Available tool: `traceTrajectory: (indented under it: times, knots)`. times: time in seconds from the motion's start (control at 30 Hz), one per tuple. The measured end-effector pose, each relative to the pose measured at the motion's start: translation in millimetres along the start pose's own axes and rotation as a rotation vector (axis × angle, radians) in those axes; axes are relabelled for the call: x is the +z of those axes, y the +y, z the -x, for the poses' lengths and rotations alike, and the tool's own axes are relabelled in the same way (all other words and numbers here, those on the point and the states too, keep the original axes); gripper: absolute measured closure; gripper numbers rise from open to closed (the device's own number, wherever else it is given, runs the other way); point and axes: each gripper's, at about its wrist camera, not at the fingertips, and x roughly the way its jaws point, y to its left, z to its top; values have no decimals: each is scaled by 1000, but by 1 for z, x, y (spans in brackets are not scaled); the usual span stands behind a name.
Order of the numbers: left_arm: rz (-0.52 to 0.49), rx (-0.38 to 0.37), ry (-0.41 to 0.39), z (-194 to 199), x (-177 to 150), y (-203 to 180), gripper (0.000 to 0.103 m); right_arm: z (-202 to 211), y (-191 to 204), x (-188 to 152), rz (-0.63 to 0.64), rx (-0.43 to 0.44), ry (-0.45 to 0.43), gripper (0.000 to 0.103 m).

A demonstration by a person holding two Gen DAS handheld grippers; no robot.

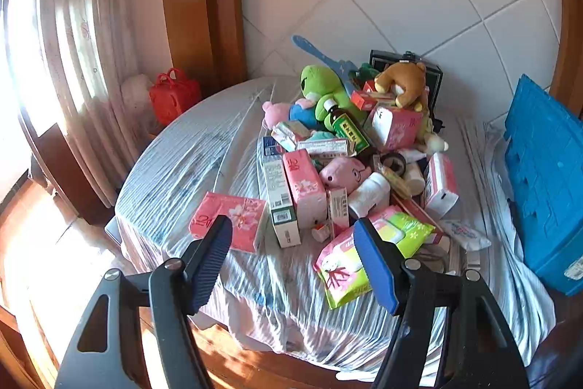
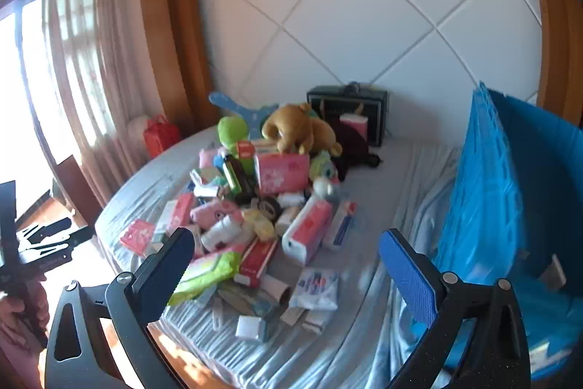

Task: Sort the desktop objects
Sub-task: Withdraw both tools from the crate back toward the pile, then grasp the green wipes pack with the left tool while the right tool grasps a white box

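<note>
We hold the left gripper and the right gripper spread wide and empty above the near edge of a round table draped in a wrinkled cloth. Just beyond the left fingers lie a pink tissue pack and a green-and-pink wet-wipe pack — the front of a heap of boxes, bottles and plush toys, a brown bear topping its far side. A blue crate stands at the right.
</note>
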Motion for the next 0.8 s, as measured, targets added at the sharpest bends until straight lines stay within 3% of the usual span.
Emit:
traceTrajectory:
  times: [0.13, 0.33, 0.53, 0.8]
  knots:
    - [-26, -79, 59, -32, -26, 8, 35, -30, 8, -41, -83, -32, 99, 0]
    - [-96, -164, 146, -79, -65, -10, 35, -69, 14, -100, -131, -111, 224, 0]
    - [-192, -230, 138, -107, -86, -34, 35, -92, 11, -135, -194, -197, 295, 0]
    - [-295, -278, 143, -133, -90, -59, 35, -121, 23, -160, -231, -162, 334, 0]
